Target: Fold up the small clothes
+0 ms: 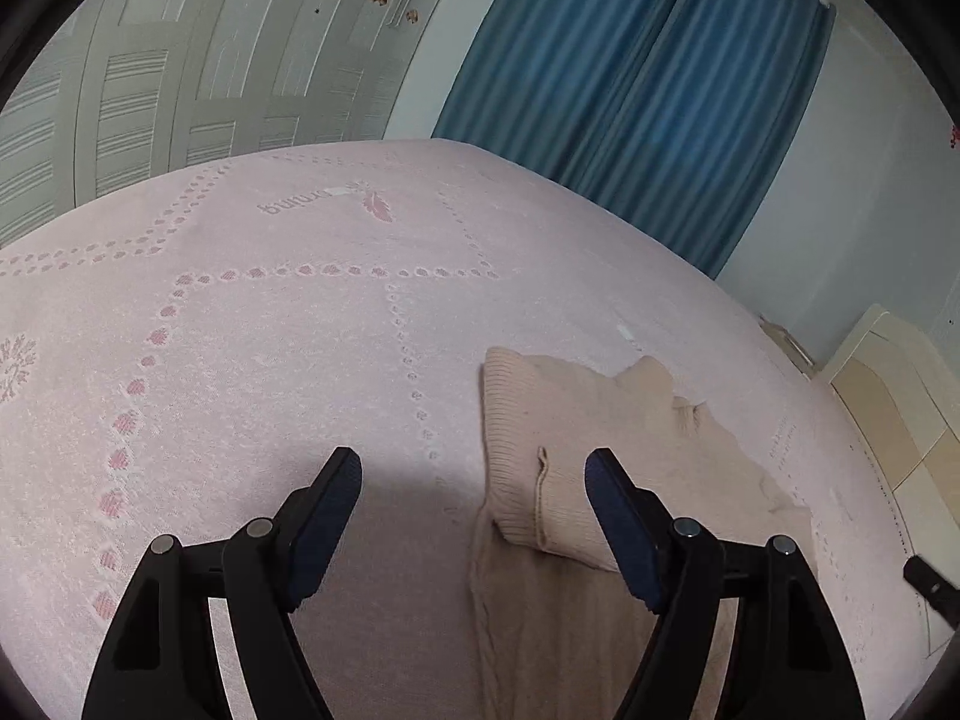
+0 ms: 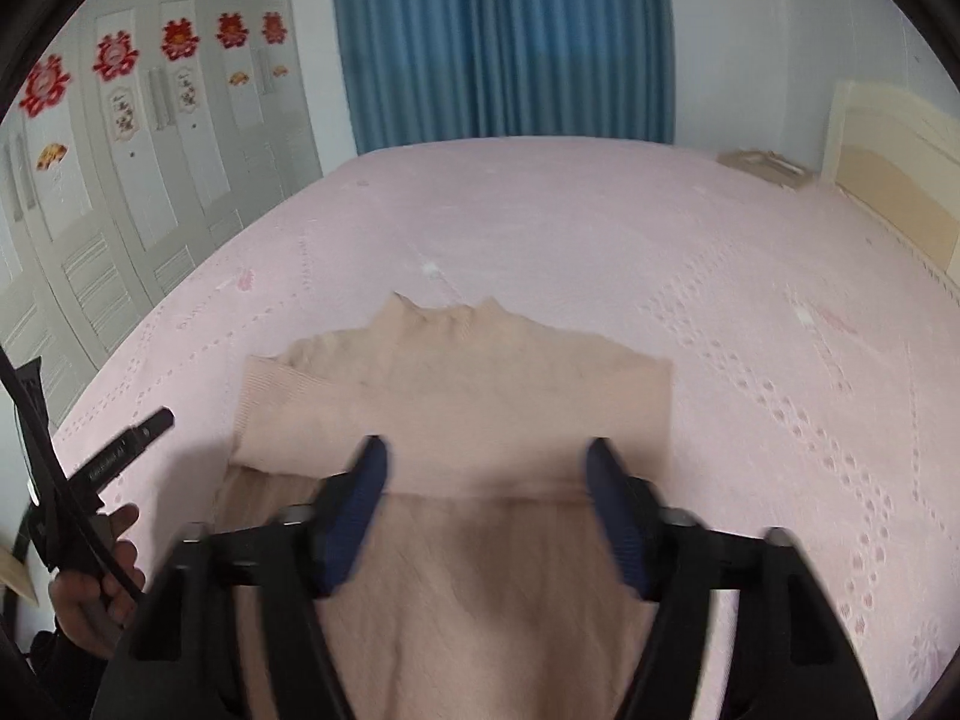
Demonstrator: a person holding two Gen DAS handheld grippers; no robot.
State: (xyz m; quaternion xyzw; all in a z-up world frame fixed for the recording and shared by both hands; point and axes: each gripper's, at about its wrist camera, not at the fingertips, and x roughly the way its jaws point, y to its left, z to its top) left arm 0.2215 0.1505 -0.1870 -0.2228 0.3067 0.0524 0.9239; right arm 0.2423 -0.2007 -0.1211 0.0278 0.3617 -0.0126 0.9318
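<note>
A beige knit sweater [image 1: 558,468] lies on the pink bed sheet [image 1: 270,324], with its upper part folded over the lower part; a ribbed edge shows along its left side. My left gripper [image 1: 474,471] is open and empty, above the sweater's left edge and the sheet beside it. In the right wrist view the sweater [image 2: 456,390] lies flat with its fold line running between the fingers. My right gripper [image 2: 486,462] is open and empty, just above the sweater's middle. The left gripper's tip [image 2: 129,435] and the hand holding it show at the left edge.
The bed fills both views. A white wardrobe [image 2: 120,180] with red paper cut-outs stands to the left, a blue curtain [image 2: 504,36] behind the bed, and a cream headboard [image 2: 894,174] at the right. A small folded item [image 2: 762,165] lies near the headboard.
</note>
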